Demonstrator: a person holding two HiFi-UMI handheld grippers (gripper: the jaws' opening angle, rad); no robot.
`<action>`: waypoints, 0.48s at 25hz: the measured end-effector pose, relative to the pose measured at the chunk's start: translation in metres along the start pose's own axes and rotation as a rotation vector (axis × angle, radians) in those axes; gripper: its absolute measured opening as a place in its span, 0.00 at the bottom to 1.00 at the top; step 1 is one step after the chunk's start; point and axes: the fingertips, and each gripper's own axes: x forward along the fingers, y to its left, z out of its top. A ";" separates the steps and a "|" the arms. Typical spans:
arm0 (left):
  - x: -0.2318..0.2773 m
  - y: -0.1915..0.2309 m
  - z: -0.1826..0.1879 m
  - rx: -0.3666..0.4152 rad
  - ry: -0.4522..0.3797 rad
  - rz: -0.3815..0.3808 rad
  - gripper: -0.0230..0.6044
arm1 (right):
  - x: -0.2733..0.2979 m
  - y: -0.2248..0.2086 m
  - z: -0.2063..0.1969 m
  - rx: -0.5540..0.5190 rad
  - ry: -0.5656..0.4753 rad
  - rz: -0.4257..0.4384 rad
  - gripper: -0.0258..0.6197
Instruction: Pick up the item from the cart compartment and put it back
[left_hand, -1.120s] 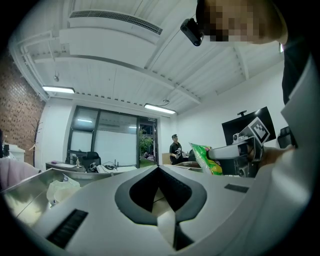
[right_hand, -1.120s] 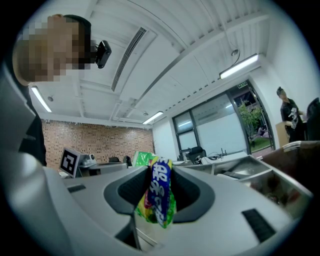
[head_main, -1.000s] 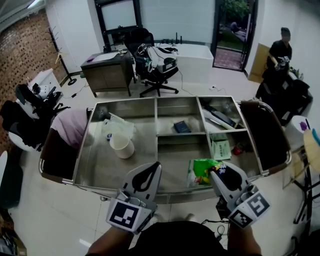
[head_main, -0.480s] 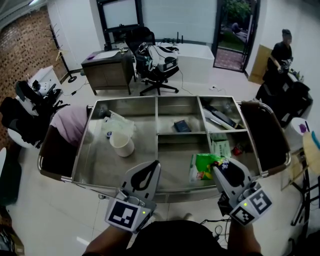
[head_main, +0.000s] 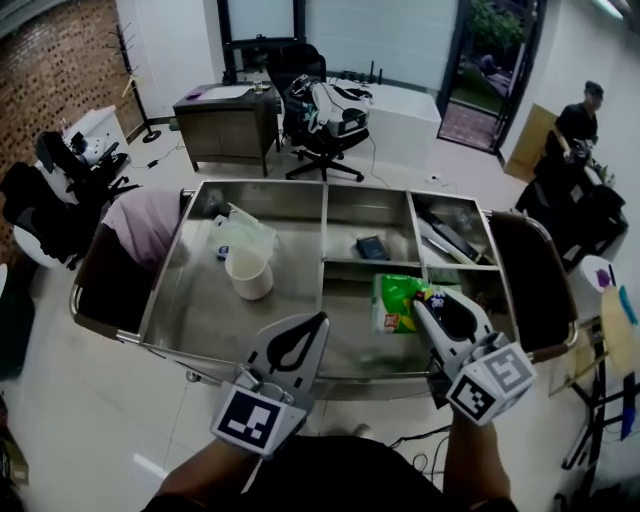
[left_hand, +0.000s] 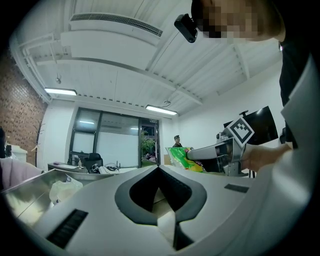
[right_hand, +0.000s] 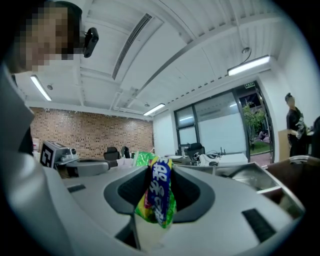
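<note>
Head view, nearest first: the left forearm (head_main: 205, 478) and right forearm (head_main: 478, 465) enter at the bottom edge, cut off by it, and both reach forward over the near rim of the steel cart (head_main: 165, 285). The left gripper (head_main: 320, 318) lies level, its jaws clenched tip to tip on nothing (left_hand: 159, 167). The right gripper (head_main: 416, 302) points forward, slightly rolled, its jaws grasping a green snack bag (head_main: 396, 305) by one edge (right_hand: 159, 195). The bag sits over the cart's near middle compartment; whether it touches the floor there cannot be made out. The right gripper hides part of the near right compartment. Farther off, a white cup (head_main: 248, 275) stands in the left compartment, just beside a clear plastic bag (head_main: 243, 232).
</note>
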 end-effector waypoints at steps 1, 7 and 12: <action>0.000 0.001 -0.001 -0.001 0.000 0.002 0.04 | 0.005 -0.002 -0.001 -0.001 0.009 0.000 0.28; 0.000 0.002 -0.003 -0.002 0.003 0.004 0.04 | 0.037 -0.009 -0.009 -0.008 0.066 -0.003 0.28; 0.000 0.005 -0.004 -0.010 0.000 0.008 0.04 | 0.066 -0.017 -0.026 -0.017 0.136 -0.011 0.28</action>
